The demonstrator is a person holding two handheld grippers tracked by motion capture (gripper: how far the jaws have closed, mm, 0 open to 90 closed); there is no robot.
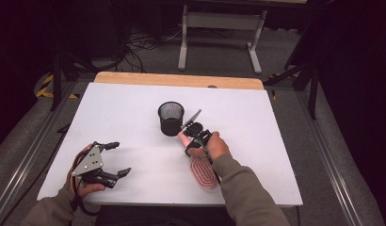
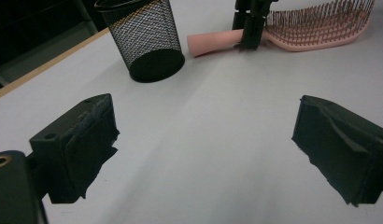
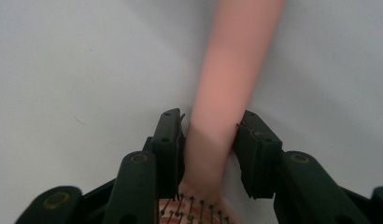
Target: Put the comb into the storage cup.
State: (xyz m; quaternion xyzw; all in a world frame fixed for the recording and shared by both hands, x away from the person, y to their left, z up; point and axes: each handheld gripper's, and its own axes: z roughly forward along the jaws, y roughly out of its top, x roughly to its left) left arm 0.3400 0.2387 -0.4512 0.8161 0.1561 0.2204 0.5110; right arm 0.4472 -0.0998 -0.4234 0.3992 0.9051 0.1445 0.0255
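White table (image 1: 134, 117) bears pink bristled hairbrush (image 1: 200, 172), handle gripped.

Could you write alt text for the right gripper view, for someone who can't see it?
Two black fingers of the right gripper clamp the neck of a pink hairbrush lying on a white table. Its handle points away, bristles nearest the camera.

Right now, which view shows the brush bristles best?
Left gripper view: the brush lies side-on, bristle rows clear. The high view shows its head small, partly behind the right hand. The right gripper view shows mostly handle, a few bristles at bottom.
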